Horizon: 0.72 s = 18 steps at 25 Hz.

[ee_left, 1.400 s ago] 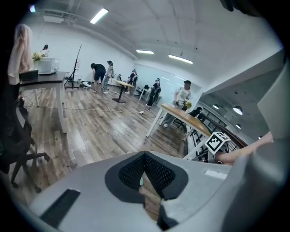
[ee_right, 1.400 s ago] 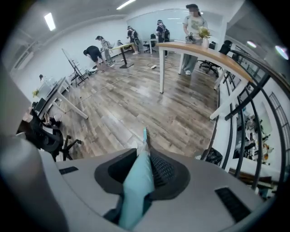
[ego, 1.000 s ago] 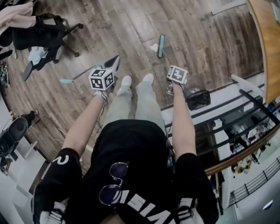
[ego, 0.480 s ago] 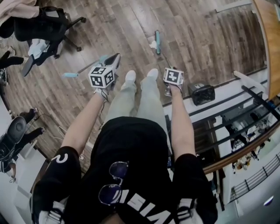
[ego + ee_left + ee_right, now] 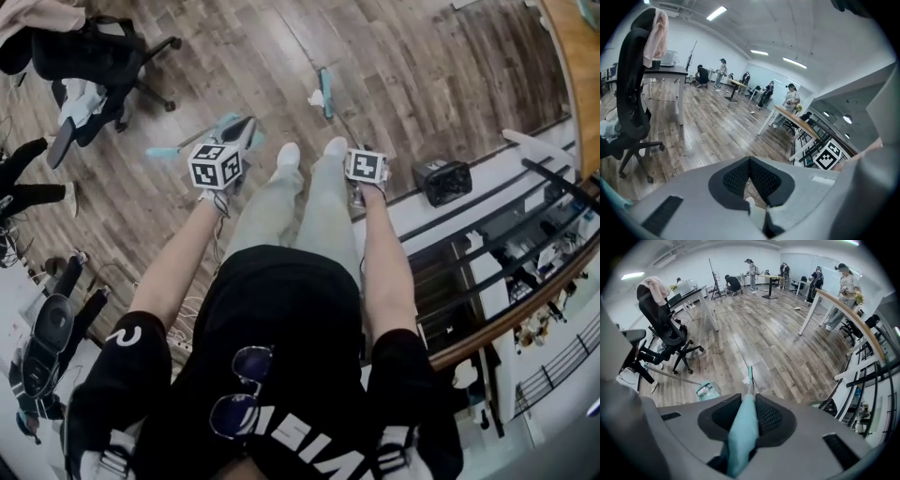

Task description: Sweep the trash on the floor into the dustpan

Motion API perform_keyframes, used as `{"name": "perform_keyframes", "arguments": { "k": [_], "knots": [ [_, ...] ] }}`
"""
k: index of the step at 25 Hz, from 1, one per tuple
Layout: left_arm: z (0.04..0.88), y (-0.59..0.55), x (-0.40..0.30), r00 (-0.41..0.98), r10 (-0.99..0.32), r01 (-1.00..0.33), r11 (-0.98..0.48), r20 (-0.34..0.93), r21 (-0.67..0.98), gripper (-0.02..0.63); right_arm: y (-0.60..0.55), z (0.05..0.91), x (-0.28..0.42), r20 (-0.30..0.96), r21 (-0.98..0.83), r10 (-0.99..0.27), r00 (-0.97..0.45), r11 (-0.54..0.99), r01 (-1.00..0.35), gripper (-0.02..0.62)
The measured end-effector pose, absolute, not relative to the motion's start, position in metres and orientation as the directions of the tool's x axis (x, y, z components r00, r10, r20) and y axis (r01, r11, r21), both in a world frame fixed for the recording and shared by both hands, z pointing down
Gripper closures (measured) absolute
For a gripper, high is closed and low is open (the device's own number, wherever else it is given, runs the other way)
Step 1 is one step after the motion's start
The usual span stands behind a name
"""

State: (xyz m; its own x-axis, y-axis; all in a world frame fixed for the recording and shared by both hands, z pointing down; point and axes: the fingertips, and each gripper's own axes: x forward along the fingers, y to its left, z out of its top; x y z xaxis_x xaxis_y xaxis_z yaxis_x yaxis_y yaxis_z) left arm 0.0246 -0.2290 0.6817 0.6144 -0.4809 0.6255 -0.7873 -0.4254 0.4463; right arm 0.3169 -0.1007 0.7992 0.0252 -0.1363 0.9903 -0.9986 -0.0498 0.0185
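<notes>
Teal broom handle (image 5: 742, 430) in right gripper (image 5: 750, 401), plank floor (image 5: 780, 345)

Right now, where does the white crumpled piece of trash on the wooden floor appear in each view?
Head view: upper middle, the white crumpled trash just left of the teal broom head.
Left gripper view: not in it.
Right gripper view: centre, left of the broom head.
Shared landmark: the black office chair.
</notes>
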Motion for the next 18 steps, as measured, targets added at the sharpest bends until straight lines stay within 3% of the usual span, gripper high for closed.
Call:
{"name": "perform_keyframes", "arguments": {
  "k": [7, 10, 14, 18],
  "knots": [
    [0.687, -0.19, -0.01, 0.606, -0.503, -0.795, -0.415, 0.617, 0.442, 0.607, -0.068, 0.804, 0.273, 0.981, -0.043, -0.187, -0.043, 0.005, -0.999, 0.512],
    [0.689, -0.165, -0.022, 0.592, -0.515, -0.805, -0.399, 0.619, 0.438, 0.607, -0.041, 0.803, 0.275, 0.987, -0.001, -0.162, -0.005, 0.025, -1.0, 0.512],
    [0.69, -0.123, -0.035, 0.583, -0.527, -0.813, -0.391, 0.618, 0.432, 0.607, -0.006, 0.808, 0.251, 0.977, -0.087, -0.197, -0.088, 0.013, -0.996, 0.512],
    [0.686, -0.077, -0.053, 0.577, -0.54, -0.817, -0.398, 0.613, 0.418, 0.607, 0.038, 0.811, 0.24, 0.979, -0.041, -0.198, -0.046, 0.029, -0.999, 0.512]
  ]
}}
